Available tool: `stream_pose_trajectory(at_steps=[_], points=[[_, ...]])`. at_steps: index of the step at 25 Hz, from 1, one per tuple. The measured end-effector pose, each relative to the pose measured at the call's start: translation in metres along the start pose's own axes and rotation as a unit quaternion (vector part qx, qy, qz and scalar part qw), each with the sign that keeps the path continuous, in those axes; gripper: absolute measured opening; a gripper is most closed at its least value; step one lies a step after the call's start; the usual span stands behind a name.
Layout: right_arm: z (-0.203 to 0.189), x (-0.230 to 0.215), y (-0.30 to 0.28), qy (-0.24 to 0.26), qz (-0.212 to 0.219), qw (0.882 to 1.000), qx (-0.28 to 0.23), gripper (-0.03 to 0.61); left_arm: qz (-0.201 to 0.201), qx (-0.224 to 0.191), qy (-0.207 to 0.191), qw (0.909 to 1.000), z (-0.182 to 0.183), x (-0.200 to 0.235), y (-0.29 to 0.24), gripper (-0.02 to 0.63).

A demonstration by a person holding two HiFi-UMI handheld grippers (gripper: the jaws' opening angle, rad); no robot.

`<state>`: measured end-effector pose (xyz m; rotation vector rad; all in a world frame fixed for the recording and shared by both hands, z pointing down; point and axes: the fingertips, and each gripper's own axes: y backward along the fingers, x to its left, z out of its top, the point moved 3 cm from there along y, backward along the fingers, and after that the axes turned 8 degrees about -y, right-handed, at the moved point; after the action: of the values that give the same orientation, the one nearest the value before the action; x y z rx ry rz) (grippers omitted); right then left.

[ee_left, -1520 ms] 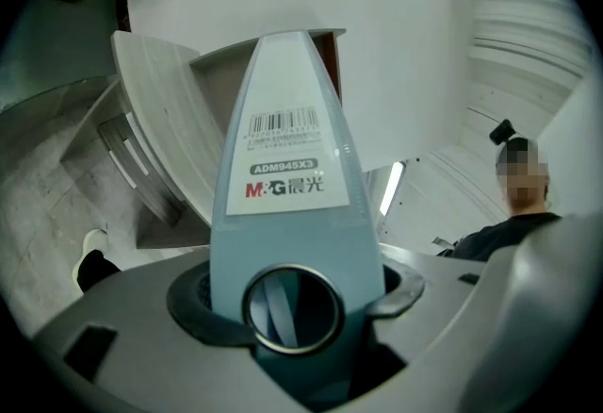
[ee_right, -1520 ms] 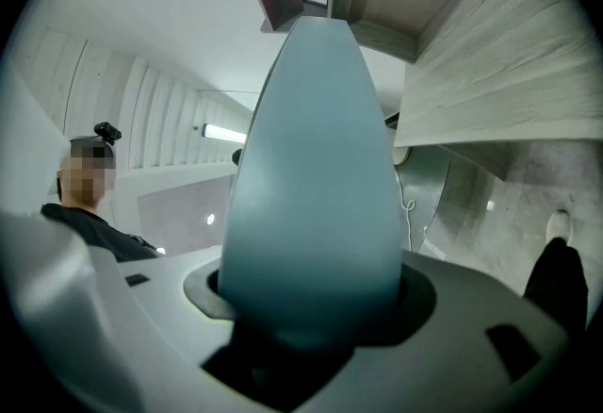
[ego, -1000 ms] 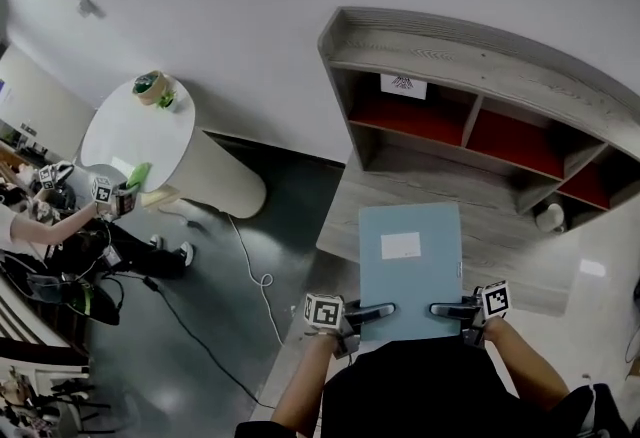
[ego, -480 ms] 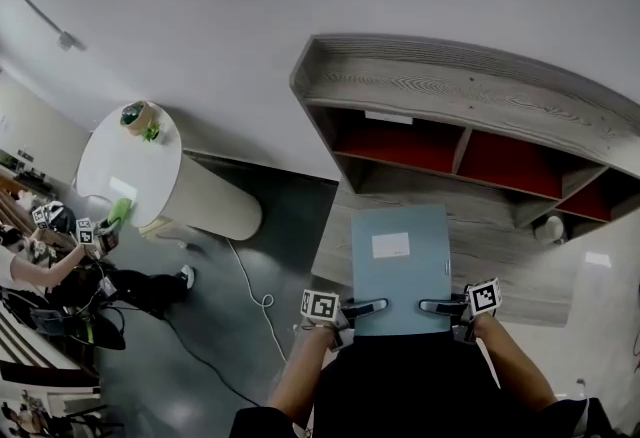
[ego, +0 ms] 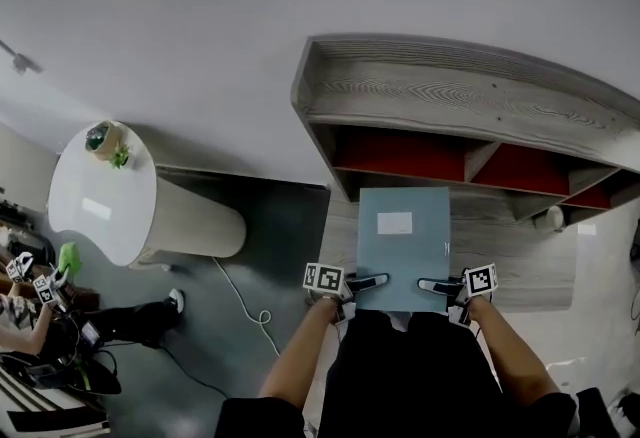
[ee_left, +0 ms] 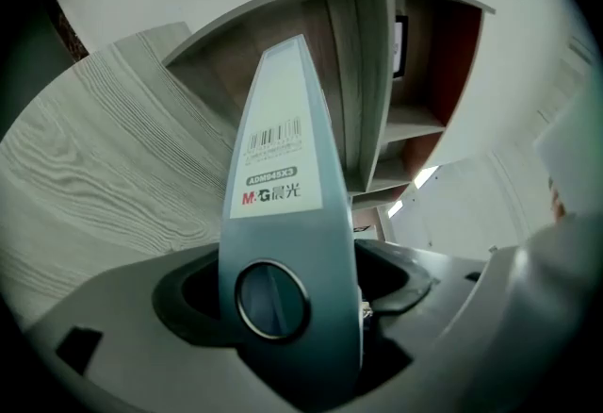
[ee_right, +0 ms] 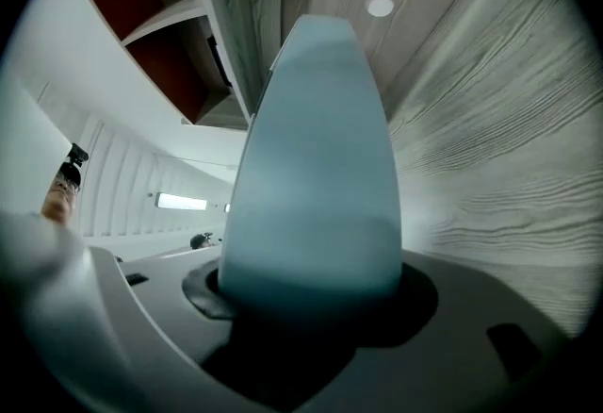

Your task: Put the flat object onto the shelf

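Moved forward and down, the blue box file (ego: pixel 402 244) now sits mid-frame over the shelf (ego: pixel 430 91) ledge, right gripper (ego: pixel 432 283) pinching it, left gripper (ego: pixel 372 281) just opening its jaws loose around the spine; push it in level.

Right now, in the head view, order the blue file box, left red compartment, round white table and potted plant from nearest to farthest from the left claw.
1. blue file box: between the left claw's jaws, which have just been opening.
2. left red compartment: straight ahead.
3. round white table: far left.
4. potted plant: on that table's far edge.
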<state>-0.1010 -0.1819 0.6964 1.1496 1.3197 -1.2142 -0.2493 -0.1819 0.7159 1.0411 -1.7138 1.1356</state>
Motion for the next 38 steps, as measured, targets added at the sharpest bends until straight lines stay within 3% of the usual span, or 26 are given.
stream_pose_trajectory(at_steps=[6, 11, 18, 25, 32, 38], points=[[0.024, -0.026, -0.02, -0.013, -0.016, 0.999, -0.05, 0.291, 0.002, 0.056, -0.012, 0.9983, 0.039, 0.031, -0.001, 0.354], [0.048, -0.042, -0.038, -0.008, -0.029, 0.999, -0.043, 0.302, 0.009, 0.055, 0.013, 0.9983, 0.054, 0.06, 0.002, 0.359], [0.068, -0.082, -0.05, -0.056, -0.083, 0.994, -0.054, 0.329, 0.028, 0.061, 0.049, 0.9965, 0.07, 0.1, 0.002, 0.362], [0.083, -0.101, -0.064, -0.061, -0.116, 0.989, -0.067, 0.366, 0.053, 0.081, 0.074, 0.9925, 0.084, 0.125, 0.008, 0.365], [0.094, -0.114, -0.074, -0.058, -0.161, 0.983, -0.07, 0.38, 0.077, 0.07, 0.062, 0.9926, 0.096, 0.142, 0.011, 0.376], [0.109, -0.125, -0.075, -0.068, -0.206, 0.972, -0.089, 0.395, 0.128, 0.045, 0.025, 0.9904, 0.111, 0.15, 0.012, 0.388]])
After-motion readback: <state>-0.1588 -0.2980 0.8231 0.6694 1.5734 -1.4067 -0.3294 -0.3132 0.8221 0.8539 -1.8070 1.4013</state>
